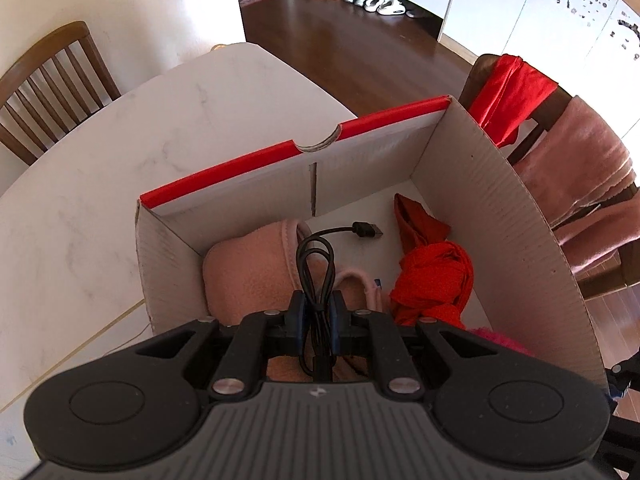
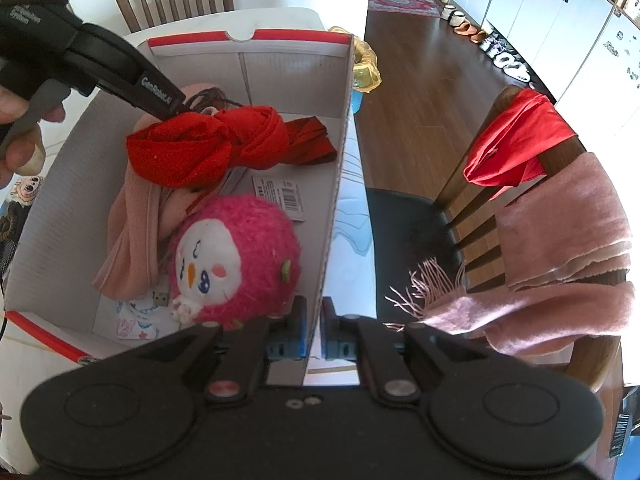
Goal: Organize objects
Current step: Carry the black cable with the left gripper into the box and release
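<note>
Carrier: white marble-look table (image 1: 120, 152), bearing an open cardboard box (image 1: 480, 184) with a red rim, set at the table's edge beside a wooden chair (image 2: 472, 184).
Left gripper (image 1: 316, 312): jaws pinched together on a coiled black USB cable (image 1: 316, 264); it hangs over the box interior, the cable's plug end lying on the box floor near the far wall.
Right gripper (image 2: 314, 320): jaws clamped on the box's right side wall (image 2: 338, 184) at its near end, one finger inside, one outside.
Box contents, left side: pink fleece cloth (image 2: 132, 232), directly under the held cable.
Box contents, right side: knotted red scarf (image 2: 208, 148), resting partly on the pink cloth and reaching toward the right wall.
Box contents, near end: pink plush toy (image 2: 236, 256) with a white face, against the right wall; a small printed pouch (image 2: 136, 320) in the near corner beside it.
Box floor: barcode label (image 2: 280, 196) near the right wall.
Chair back: red cloth (image 2: 516, 144) and pink fringed scarf (image 2: 560, 248) draped over it, outside the box.
Person: a hand (image 2: 20, 128) grips the left tool's handle at the box's left edge.
</note>
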Available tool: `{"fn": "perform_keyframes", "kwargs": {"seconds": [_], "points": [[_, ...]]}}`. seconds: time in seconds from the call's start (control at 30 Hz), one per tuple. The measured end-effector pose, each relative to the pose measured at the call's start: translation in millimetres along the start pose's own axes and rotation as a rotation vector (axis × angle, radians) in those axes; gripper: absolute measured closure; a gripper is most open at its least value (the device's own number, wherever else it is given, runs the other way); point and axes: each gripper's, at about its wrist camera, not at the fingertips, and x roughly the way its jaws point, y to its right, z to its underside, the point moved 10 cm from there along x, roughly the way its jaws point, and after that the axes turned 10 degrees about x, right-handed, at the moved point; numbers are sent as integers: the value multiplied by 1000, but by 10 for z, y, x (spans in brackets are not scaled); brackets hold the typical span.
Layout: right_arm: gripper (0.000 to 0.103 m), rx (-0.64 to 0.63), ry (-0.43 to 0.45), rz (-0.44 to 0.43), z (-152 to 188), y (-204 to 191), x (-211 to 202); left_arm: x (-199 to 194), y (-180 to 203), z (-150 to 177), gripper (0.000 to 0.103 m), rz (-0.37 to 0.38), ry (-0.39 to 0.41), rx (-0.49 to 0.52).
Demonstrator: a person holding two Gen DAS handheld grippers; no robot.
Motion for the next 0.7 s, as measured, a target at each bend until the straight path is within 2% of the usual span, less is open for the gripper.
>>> {"fn": "perform_keyframes", "kwargs": {"seconds": [0.23,0.4,0.7], "points": [[97,3,-1,-3,2,2,-4,-92,-14,37,90,7,18,-7],[97,-1,-1,-1,2,1,-6,-209,-16,69,81,11,42,-9],[97,1,-2,-4,2,5,-12,-590,26,151,81,30,103,21]]}}
